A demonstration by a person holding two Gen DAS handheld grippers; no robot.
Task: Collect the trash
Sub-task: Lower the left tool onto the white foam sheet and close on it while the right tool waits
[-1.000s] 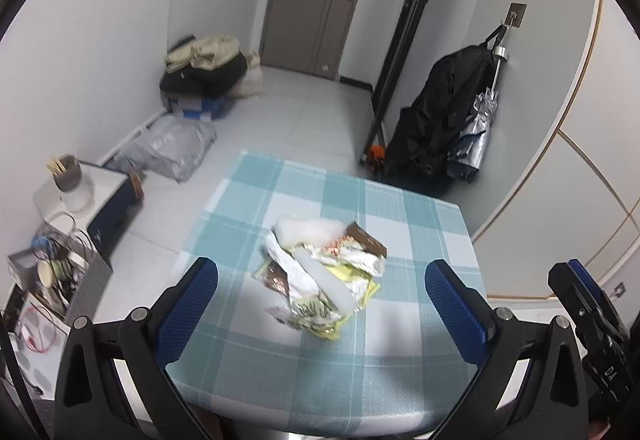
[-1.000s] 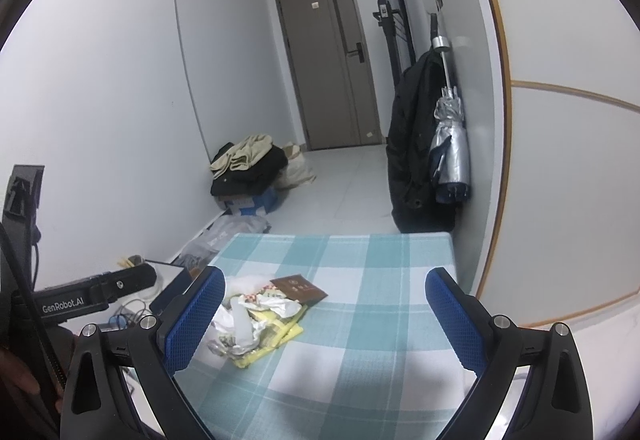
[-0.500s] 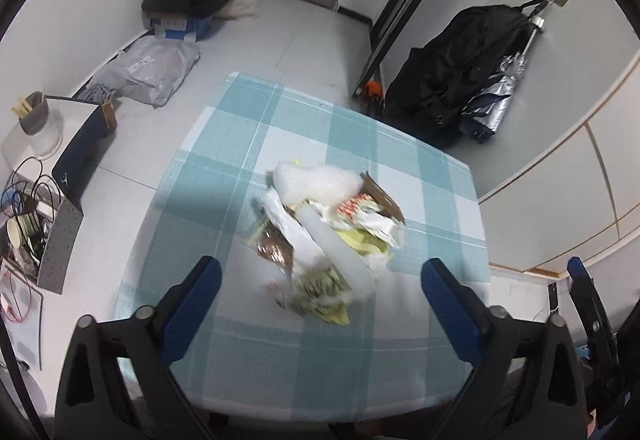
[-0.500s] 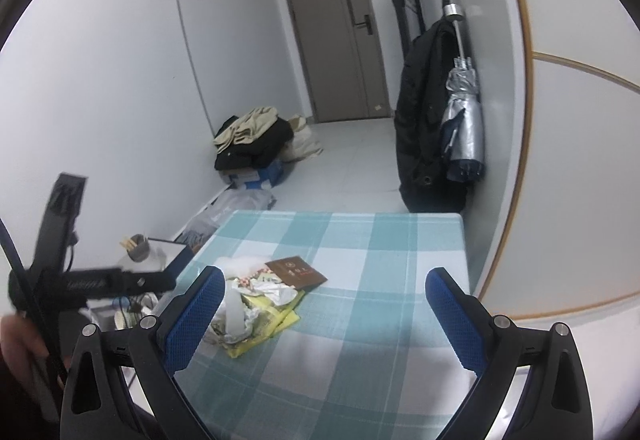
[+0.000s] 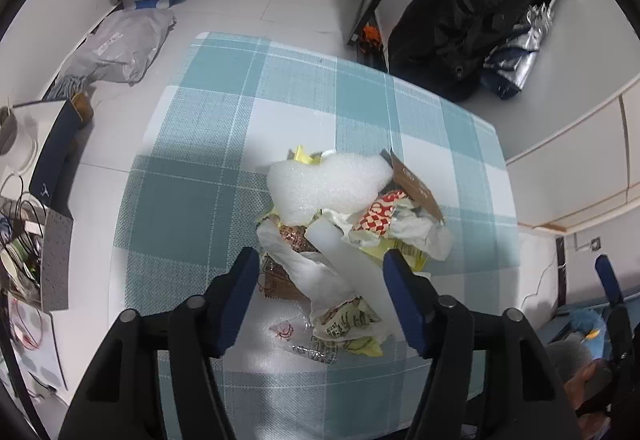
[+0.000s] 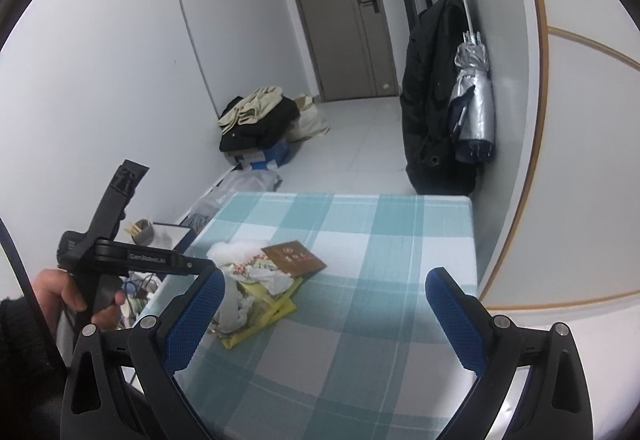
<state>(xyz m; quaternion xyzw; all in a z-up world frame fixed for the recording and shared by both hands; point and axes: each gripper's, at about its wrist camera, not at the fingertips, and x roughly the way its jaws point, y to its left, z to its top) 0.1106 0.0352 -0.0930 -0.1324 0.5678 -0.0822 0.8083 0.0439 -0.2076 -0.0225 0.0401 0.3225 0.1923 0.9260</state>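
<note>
A trash pile (image 5: 332, 224) lies on the teal checked tablecloth (image 5: 208, 144): white foam, crumpled wrappers, tissues, yellow packets and a brown card. My left gripper (image 5: 322, 280) points steeply down over the pile's near side. Its jaws are closing, with white plastic and a foam strip between the blue fingers (image 5: 244, 280); no firm pinch shows. In the right wrist view the trash pile (image 6: 260, 276) sits left of centre on the tablecloth (image 6: 360, 360). My right gripper (image 6: 326, 316) hovers open above bare cloth, holding nothing. A hand (image 6: 60, 292) grips the left tool's handle.
A black coat (image 6: 432, 112) and a silver umbrella (image 6: 472, 100) hang on the right wall. Clothes on a blue box (image 6: 260, 120) and a grey plastic bag (image 5: 120, 44) lie on the floor. A low shelf with a cup and cables (image 5: 24, 232) stands left of the table.
The left gripper has tipped downward and dropped onto the trash pile, and its jaws have narrowed around it. The right gripper has tilted down a little toward the table.
</note>
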